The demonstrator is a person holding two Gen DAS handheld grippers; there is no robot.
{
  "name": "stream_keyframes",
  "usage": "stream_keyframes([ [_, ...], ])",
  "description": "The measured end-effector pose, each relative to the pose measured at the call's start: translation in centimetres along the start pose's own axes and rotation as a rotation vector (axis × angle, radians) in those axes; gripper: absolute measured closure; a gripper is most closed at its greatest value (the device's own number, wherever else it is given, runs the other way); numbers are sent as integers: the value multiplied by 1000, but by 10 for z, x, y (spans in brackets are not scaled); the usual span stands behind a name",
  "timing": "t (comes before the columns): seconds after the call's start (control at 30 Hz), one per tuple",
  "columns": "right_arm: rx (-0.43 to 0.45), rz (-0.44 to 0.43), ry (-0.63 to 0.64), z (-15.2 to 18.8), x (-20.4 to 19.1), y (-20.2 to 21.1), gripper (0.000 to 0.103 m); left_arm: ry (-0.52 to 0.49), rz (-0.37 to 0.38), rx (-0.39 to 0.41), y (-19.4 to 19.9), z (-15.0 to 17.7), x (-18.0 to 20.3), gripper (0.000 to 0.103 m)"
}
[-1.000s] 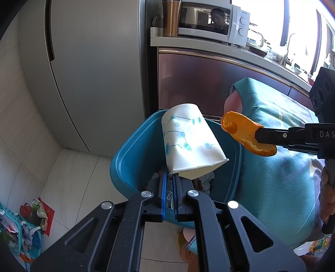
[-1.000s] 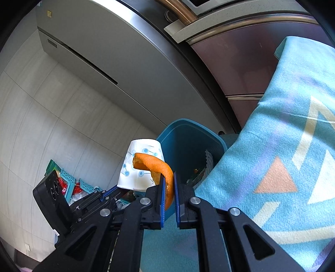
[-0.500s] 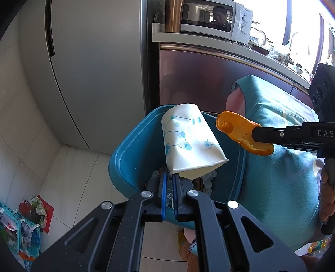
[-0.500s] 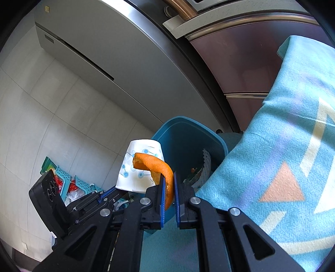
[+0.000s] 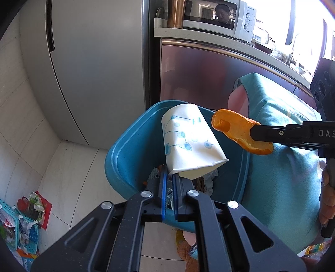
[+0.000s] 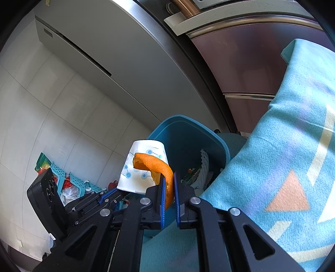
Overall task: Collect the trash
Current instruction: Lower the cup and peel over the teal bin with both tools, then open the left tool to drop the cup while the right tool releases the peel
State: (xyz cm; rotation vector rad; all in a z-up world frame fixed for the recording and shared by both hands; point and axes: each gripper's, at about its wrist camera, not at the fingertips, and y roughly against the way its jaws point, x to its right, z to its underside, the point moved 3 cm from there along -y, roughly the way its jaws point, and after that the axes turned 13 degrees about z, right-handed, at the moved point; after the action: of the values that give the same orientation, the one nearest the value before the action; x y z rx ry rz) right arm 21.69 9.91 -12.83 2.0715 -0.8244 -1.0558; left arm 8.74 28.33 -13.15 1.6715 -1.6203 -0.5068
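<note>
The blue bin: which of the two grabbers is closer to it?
Left. The left gripper hangs over the blue bin's opening, holding the paper cup. The right gripper, holding the orange peel, is at the rim.

White letters "DAS" stand on the black arm of the right claw [image 5: 254, 134], cut off at the frame edge. The microwave [image 5: 217, 18] brand is probably unreadable, too small.

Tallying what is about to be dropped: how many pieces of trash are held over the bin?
2: a paper cup in the left gripper, an orange peel in the right gripper.
</note>
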Motion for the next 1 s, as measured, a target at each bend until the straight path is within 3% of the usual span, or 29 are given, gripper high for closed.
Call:
stream_keyframes([
  [1.0,-7,100,113,-8,-41,-3,96,41,-20,-59,-30,2,-10,98],
])
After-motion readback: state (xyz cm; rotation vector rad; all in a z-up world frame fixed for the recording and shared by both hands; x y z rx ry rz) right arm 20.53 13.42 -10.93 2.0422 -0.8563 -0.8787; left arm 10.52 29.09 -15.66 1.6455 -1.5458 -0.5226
